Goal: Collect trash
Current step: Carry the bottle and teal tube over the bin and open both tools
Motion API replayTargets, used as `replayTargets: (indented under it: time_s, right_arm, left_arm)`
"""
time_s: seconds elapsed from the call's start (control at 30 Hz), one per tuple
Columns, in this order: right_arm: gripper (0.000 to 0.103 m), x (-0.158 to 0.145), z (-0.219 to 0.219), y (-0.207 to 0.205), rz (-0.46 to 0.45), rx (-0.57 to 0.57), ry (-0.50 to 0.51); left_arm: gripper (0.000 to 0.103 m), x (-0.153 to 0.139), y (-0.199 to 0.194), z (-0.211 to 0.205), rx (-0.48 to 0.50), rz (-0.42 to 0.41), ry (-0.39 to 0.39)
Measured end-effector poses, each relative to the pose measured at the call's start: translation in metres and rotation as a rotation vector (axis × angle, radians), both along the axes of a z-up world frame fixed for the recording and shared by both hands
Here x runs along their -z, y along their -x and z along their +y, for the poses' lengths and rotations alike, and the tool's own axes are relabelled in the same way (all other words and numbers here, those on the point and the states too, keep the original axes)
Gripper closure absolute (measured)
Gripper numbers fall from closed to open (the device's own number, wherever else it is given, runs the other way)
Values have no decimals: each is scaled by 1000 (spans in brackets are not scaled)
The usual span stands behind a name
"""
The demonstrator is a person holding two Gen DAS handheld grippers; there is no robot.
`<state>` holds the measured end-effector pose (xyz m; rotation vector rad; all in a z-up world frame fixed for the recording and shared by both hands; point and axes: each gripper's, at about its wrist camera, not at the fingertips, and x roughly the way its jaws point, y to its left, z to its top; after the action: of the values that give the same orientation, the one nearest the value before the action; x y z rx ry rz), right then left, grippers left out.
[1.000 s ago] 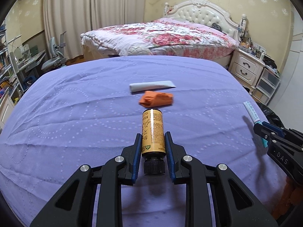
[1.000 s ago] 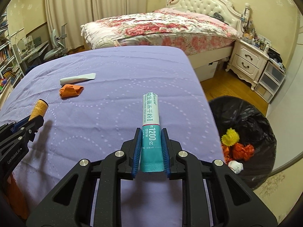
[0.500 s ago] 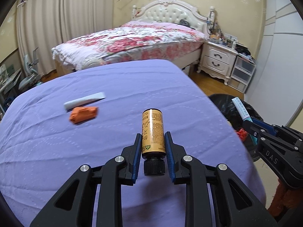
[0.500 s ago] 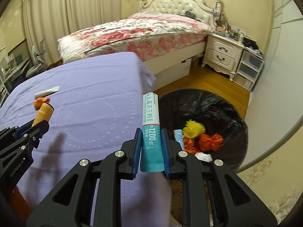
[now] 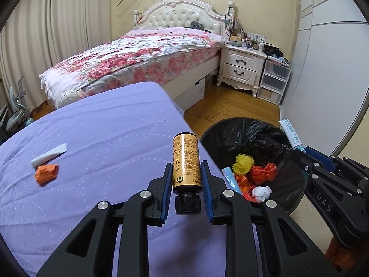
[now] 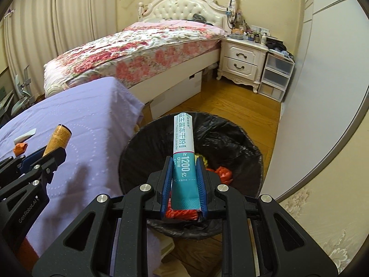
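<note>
The teal-and-white sachet (image 6: pixel 183 159) is clamped in my right hand-held gripper (image 6: pixel 183 180), over the black-lined trash bin (image 6: pixel 242 138). The gold bottle (image 5: pixel 185 164) is pinched in my left hand-held gripper (image 5: pixel 186 184), cap toward me, above the purple surface (image 5: pixel 103 138) near its edge by the bin. On the surface lie an orange wad (image 5: pixel 46 173) and, just beside it, a white tube (image 5: pixel 49 155).
</note>
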<state>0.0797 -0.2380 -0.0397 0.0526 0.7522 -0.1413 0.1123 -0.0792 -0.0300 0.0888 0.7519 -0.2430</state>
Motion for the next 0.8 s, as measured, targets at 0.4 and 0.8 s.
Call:
replayTargets:
  time_s: [0.4,0.8]
  right_arm:
    - [83,15,-29,-18,18,55,-27]
    - [82,29,-46,-32,50,79,-81]
  left_arm:
    - [78,11,-25,-46,55,15,-49]
    - [66,24,-41,-64,67,59,-86]
